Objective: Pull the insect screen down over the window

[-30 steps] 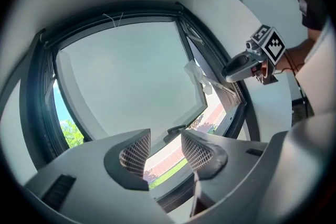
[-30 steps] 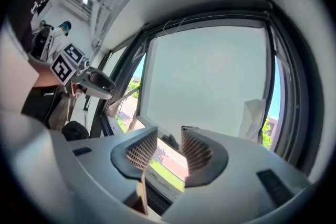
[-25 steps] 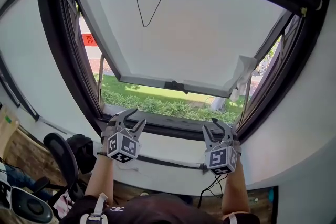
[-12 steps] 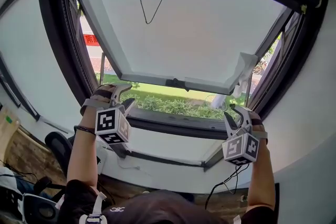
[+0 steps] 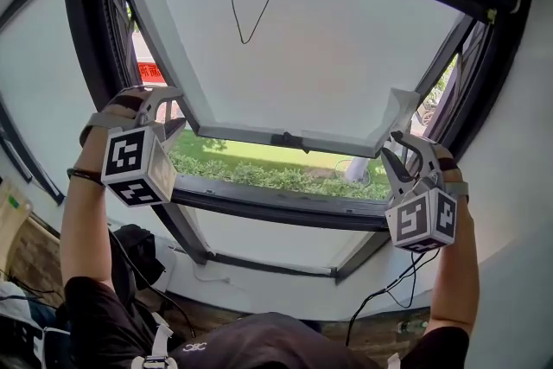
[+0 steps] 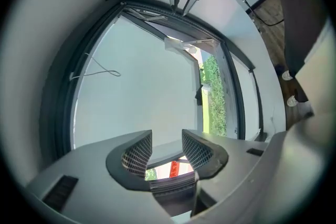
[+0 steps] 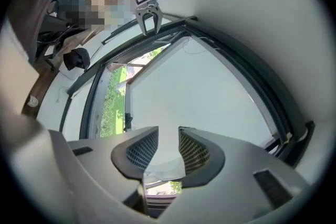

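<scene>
Overhead, left hand-held gripper (image 6: 167, 135) and right hand-held gripper (image 7: 168, 130), jaws apart, freshly narrowed, nothing between.

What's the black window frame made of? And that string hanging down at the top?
The window frame looks like dark painted or coated metal. It is smooth and matte with thin, straight edges, though it could also be hard plastic. The string looks like thin dark cord or maybe wire. It hangs in a limp, narrow loop and is too fine to tell which.
</scene>
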The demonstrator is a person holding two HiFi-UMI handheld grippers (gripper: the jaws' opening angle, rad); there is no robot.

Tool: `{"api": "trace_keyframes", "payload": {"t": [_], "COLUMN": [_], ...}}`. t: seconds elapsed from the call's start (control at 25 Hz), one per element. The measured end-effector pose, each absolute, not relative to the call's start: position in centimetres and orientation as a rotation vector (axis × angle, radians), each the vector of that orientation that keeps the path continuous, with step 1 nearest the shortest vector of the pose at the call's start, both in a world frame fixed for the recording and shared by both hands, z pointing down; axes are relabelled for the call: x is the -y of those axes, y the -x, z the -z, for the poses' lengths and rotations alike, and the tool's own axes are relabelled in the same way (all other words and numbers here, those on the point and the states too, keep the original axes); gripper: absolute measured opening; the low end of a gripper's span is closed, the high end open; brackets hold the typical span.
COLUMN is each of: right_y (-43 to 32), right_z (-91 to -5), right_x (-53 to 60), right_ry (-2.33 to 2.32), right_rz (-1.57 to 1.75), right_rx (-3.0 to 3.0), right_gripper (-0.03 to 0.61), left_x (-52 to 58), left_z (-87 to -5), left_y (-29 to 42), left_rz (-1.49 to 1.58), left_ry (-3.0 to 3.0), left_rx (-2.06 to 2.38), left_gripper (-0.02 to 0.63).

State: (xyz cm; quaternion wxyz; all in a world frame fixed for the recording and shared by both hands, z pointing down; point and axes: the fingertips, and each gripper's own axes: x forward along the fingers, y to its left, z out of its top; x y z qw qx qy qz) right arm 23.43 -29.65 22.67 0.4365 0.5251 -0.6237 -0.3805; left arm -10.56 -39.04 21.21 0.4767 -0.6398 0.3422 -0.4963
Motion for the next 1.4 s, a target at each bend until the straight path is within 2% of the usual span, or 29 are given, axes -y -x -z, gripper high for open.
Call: {"api": "trace_keyframes", "payload": {"t": [0.28,0.72,1.04,1.4], "right_y": [-24.2,-26.0,-27.1,-28.7], "right_z": [-15.4,-4.6,-0.5,1.8], "right_x": [30.0,29.5,31.1,33.4], "right_ry": [-1.352,-1.455,-1.536,-1.594], "right_rz": [1.038,1.138,1.168,1.178], "right_rx": [1.471,1.348,1.270,1.168], "right_gripper": [0.127,0.127,0.150,0.156], "left_x": [40.4,42.2,44.8,47.9], "left_z": [-11.2,-3.0,1.2,1.3], "left_y": [12.5,11.3,9.8,10.2], "left_rz": [1.132,1.025,0.890,0.915], "left_ry": [1.420,1.422,1.390,1.379], "left_rx": [-0.950,-0.969,-1.013,-1.064], "left_gripper": [0.192,0.193,0.192,0.196]}}
